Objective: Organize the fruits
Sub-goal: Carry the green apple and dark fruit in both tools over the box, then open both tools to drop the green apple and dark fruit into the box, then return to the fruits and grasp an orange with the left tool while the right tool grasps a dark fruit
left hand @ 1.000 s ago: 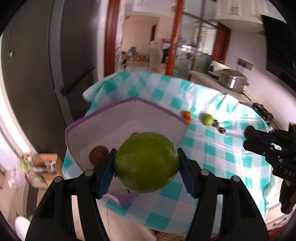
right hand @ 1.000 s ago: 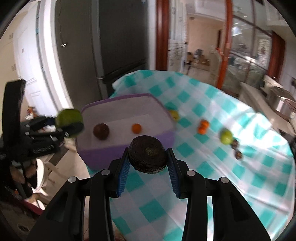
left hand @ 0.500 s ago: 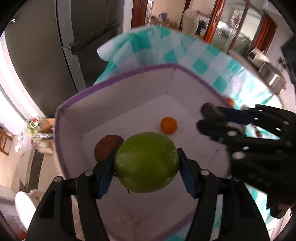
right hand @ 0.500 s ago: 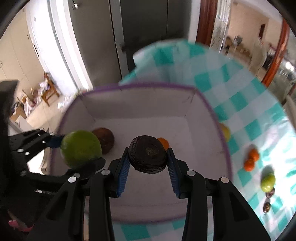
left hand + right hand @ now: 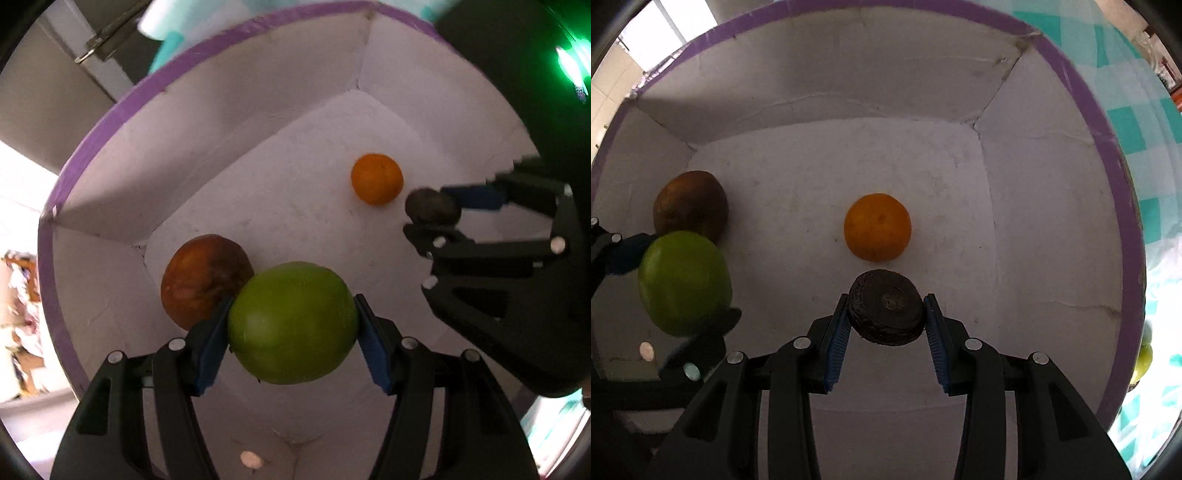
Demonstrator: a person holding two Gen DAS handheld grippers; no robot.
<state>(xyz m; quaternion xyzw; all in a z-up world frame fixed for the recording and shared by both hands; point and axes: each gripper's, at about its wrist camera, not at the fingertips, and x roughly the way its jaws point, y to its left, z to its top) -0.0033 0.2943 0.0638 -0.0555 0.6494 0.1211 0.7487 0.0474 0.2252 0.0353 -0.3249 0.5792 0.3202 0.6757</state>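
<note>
Both grippers reach down inside a white box with a purple rim (image 5: 107, 114) (image 5: 1082, 92). My left gripper (image 5: 291, 325) is shut on a large green fruit (image 5: 291, 321), also seen at the left of the right wrist view (image 5: 683, 282). It hangs beside a brown fruit (image 5: 203, 280) (image 5: 689, 205) lying in the box's corner. My right gripper (image 5: 886, 317) is shut on a dark wrinkled fruit (image 5: 886, 312) (image 5: 432, 210), just in front of a small orange (image 5: 877, 227) (image 5: 376, 179) on the box floor.
A teal and white checked cloth (image 5: 1134, 122) covers the table to the right of the box. A yellow-green fruit (image 5: 1143, 358) lies on it just outside the box wall. A small pale scrap (image 5: 251, 459) lies on the box floor.
Both grippers have come lower into the box with their fruits. The box walls now fill both views and the fruits on its floor look much nearer.
</note>
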